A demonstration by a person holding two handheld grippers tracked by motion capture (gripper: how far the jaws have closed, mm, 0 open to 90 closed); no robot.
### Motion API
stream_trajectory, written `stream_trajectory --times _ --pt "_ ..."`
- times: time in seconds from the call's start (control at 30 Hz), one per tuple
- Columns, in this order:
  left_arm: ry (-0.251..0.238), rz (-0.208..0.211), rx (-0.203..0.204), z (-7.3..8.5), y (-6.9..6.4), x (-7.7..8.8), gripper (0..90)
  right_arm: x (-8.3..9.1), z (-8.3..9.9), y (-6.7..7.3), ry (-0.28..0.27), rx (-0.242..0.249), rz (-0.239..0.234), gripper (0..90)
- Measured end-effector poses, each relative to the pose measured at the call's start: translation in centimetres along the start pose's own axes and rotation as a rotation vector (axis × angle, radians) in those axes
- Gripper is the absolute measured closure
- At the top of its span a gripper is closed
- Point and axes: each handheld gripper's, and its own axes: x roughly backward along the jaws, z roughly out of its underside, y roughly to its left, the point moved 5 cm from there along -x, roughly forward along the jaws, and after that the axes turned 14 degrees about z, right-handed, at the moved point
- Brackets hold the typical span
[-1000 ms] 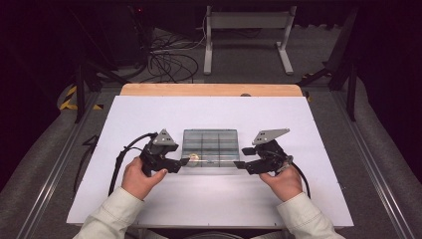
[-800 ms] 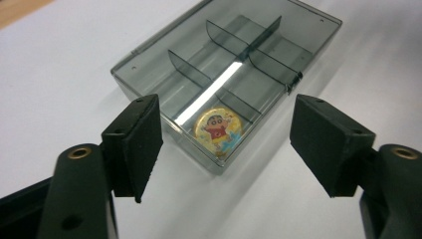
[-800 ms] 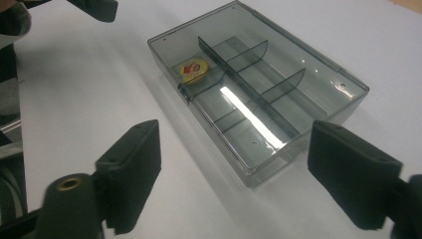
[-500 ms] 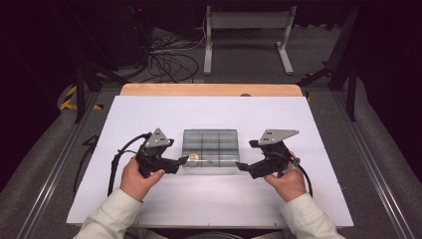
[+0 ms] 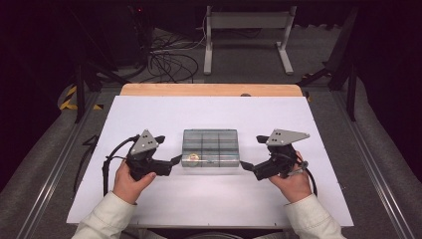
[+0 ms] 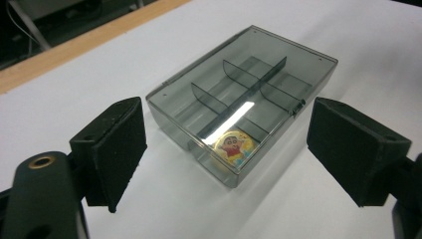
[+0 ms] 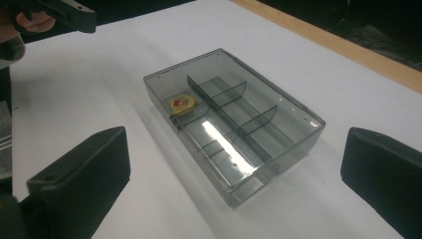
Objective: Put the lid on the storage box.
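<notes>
Smoke-grey transparent plastic compartment box (image 5: 210, 148) with its lid shut lies at the centre of the high view, flat on the white table sheet (image 5: 209, 112), its inner dividers showing through the lid. Inside, in the compartment at the box's lower left corner in that view, sits a small round yellow badge with a cartoon figure (image 6: 232, 145). Left gripper (image 5: 175, 160), black with a grey three-cornered plate on top, sits just left of the box, held in the person's left hand (image 5: 130, 178); its jaws have just been opening and stand wide apart, released, with nothing pressed between them and the box lying ahead of them. Right gripper (image 5: 245, 166), of the same build, sits just right of the box in the right hand (image 5: 293, 179); its jaws too have just been opening and stand spread, clear of the box. Along the sheet's upper edge runs a light wooden board (image 5: 209, 89).
</notes>
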Motion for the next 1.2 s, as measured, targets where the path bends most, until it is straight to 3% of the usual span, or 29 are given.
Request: stream_trajectory --times 0.27,0.43,0.87,1.2 --pt "-0.085 -0.032 -0.027 1.3 -0.1 1.2 14.8 0.7 1.0 -0.5 -0.055 0.001 0.034 0.0" --pt "-0.125 -0.031 -0.010 2.2 0.2 1.9 14.0 0.9 1.7 -0.8 -0.061 -0.009 0.034 0.0" --pt "-0.113 -0.047 0.009 5.1 0.8 2.5 13.5 0.9 4.0 -1.0 -0.034 -0.026 0.029 0.0" --pt "-0.074 -0.041 0.039 7.4 1.4 1.7 13.5 0.9 5.7 -1.6 -0.024 -0.053 0.035 0.0"
